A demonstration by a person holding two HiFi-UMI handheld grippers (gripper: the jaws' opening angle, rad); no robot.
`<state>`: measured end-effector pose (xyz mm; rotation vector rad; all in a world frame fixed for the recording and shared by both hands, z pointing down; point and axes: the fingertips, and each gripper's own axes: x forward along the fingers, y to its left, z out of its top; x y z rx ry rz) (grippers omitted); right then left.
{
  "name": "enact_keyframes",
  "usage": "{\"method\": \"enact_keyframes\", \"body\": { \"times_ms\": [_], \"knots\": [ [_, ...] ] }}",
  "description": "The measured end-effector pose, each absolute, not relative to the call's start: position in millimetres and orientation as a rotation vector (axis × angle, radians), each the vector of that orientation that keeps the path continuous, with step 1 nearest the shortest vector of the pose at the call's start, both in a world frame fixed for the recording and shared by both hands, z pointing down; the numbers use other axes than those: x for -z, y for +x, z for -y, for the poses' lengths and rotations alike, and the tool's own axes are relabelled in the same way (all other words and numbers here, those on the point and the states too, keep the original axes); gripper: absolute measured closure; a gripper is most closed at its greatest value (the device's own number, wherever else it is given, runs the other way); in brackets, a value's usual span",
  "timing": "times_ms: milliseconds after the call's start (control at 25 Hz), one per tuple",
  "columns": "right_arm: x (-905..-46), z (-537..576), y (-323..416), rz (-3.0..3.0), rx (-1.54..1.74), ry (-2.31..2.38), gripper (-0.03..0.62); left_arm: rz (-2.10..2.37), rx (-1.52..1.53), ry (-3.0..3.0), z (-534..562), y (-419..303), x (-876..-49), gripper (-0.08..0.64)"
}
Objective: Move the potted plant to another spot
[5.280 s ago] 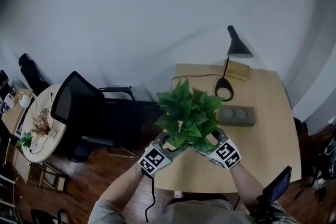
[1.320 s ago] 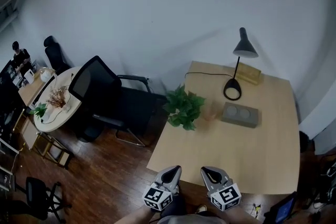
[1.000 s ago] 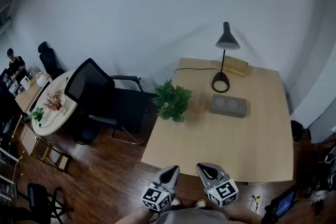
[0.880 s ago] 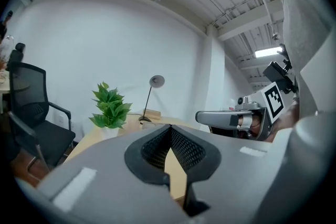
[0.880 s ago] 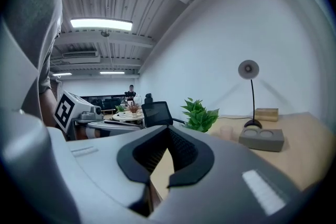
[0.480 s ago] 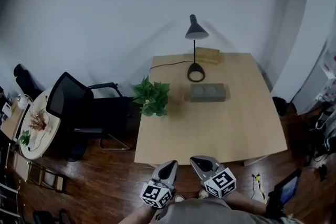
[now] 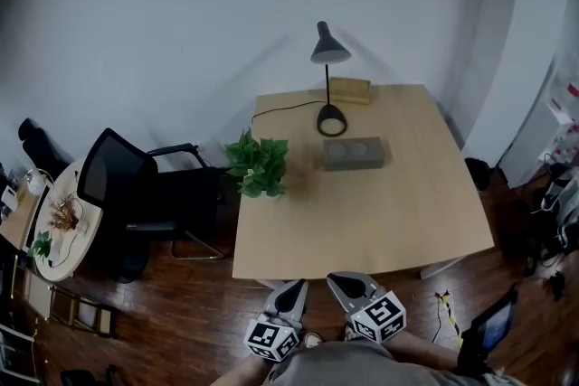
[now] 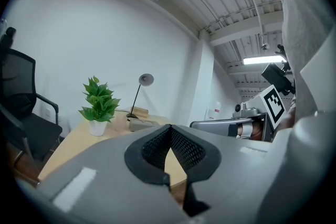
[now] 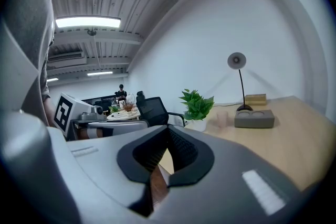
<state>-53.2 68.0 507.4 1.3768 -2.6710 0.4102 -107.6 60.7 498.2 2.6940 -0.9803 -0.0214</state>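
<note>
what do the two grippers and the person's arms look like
The left gripper and right gripper have light grey, wedge-shaped bodies tapering to two jaws lined with black mesh-textured pads. Each carries a white cube printed with black square markers. The person wears a grey top.

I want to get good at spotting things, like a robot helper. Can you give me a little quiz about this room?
1. True or false: the potted plant stands on the table, at the edge nearest the black chair.
2. What sits right in front of the lamp? A) a grey block B) a teddy bear C) a football
3. Fill in: the left gripper and the right gripper both have their jaws ____, with nothing held.

Key: 1 true; 2 A; 3 shut.
</note>
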Motion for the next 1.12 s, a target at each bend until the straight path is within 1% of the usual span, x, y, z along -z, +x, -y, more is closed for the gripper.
{"method": "enact_keyframes", "body": {
  "times_ms": [560,1120],
  "knots": [
    [-507,-71,-58,2.664,-0.397,1.381,0.588,0.989,0.035,2.69,-65,-116,-503,0.558],
    [-496,-65,-67,2.652,-0.343,1.324,0.588,1.001,0.015,2.69,-59,-127,-490,0.558]
  ]
}}
